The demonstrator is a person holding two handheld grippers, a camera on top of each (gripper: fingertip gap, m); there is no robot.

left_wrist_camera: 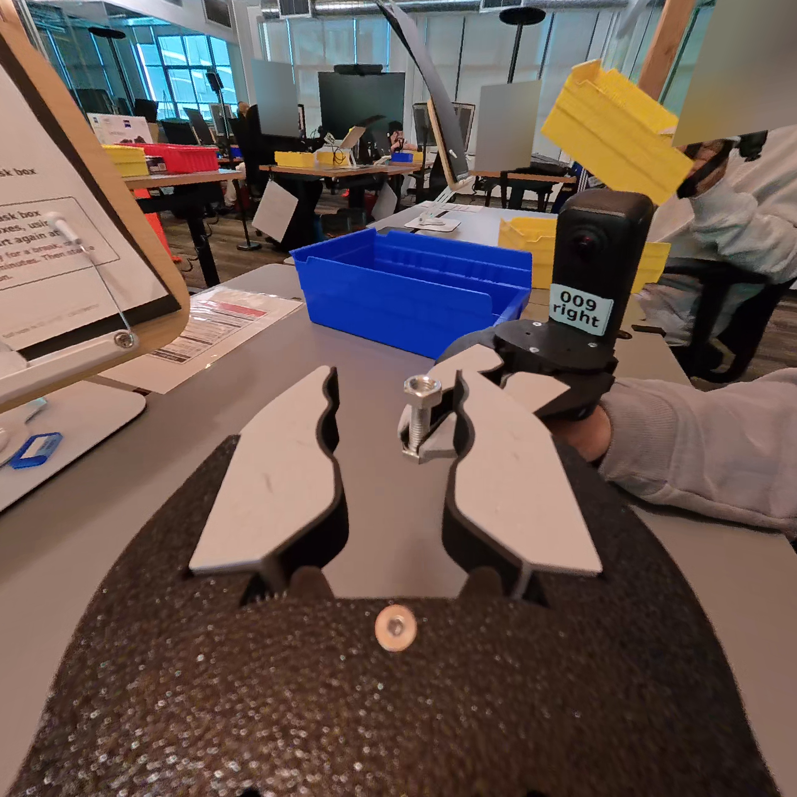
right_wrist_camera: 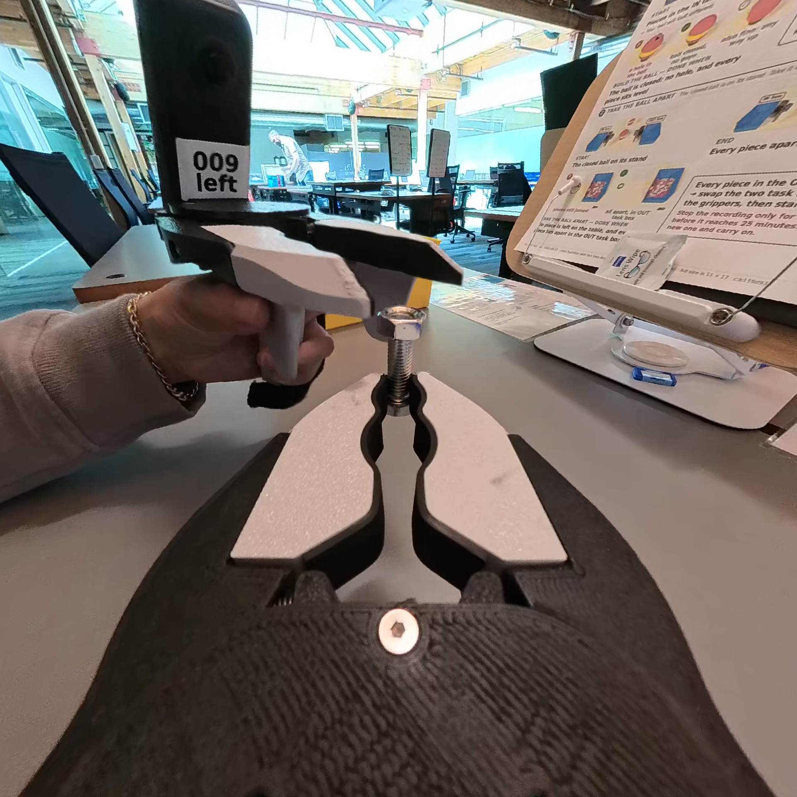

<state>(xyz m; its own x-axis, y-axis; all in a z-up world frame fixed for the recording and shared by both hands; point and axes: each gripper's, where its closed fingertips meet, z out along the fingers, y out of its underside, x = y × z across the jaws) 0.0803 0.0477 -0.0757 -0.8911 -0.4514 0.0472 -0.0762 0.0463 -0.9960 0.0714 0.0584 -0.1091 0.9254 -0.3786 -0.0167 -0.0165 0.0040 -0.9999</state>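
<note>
Two hand-held grippers: right (right_wrist_camera: 399,388) clamps upright bolt (right_wrist_camera: 399,366), left (left_wrist_camera: 394,414) spread

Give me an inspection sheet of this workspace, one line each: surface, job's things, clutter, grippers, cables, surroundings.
Surface: grey table, mostly bare.
Job's things: upright bolt with nut on top; blue bin behind.
Clutter: instruction stand, laminated sheet, small blue card.
Grippers: right gripper clamps the bolt's shank; left gripper open, above the nut.
Cables: nothing seen.
Surroundings: office desks, yellow bins.
</note>
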